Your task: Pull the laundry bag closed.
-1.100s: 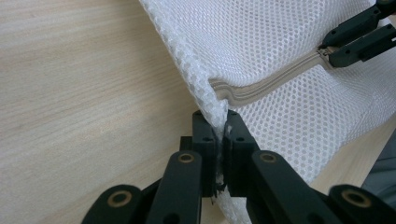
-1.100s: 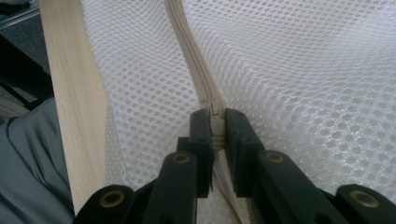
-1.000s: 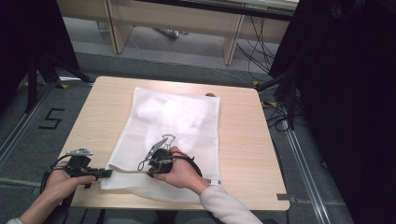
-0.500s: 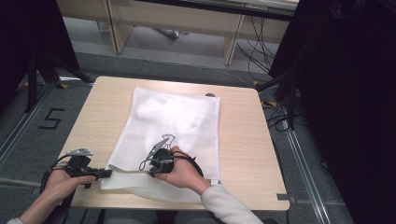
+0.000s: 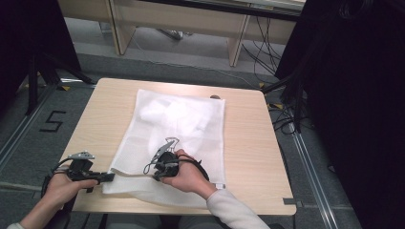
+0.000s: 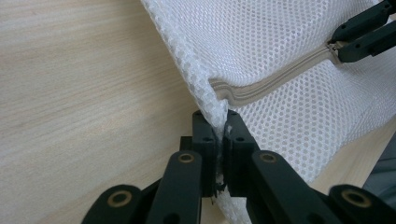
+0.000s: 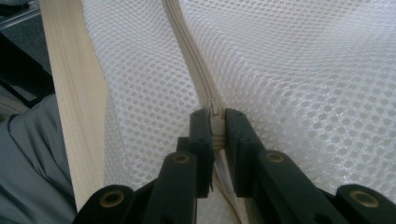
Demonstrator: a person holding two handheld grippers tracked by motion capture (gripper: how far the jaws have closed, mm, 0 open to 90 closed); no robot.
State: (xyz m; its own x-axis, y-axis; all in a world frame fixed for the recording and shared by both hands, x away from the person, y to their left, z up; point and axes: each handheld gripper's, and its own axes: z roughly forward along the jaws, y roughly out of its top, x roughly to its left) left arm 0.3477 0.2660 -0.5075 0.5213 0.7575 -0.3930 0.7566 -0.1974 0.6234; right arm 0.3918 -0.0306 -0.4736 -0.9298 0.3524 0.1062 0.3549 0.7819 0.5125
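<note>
A white mesh laundry bag [image 5: 184, 129] lies flat on the wooden table [image 5: 248, 143], with white cloth [image 5: 169, 114] bunched inside it. At the near left, my left gripper [image 5: 111, 177] is shut on the bag's near corner. In the left gripper view its jaws [image 6: 219, 122] pinch the mesh edge [image 6: 210, 102] just below the end of the beige zipper [image 6: 271, 81]. My right gripper [image 5: 158, 171] rests on the bag's near part. In the right gripper view it [image 7: 215, 119] is shut on the zipper pull [image 7: 215, 111], and the zipper [image 7: 187, 46] runs away from the jaws.
The table's near edge [image 7: 65, 93] runs beside the bag, with the person's grey trousers [image 7: 28, 163] below it. Black stands [image 5: 38, 71] and cables [image 5: 286, 119] flank the table on the floor. A wooden bench [image 5: 181, 19] stands beyond.
</note>
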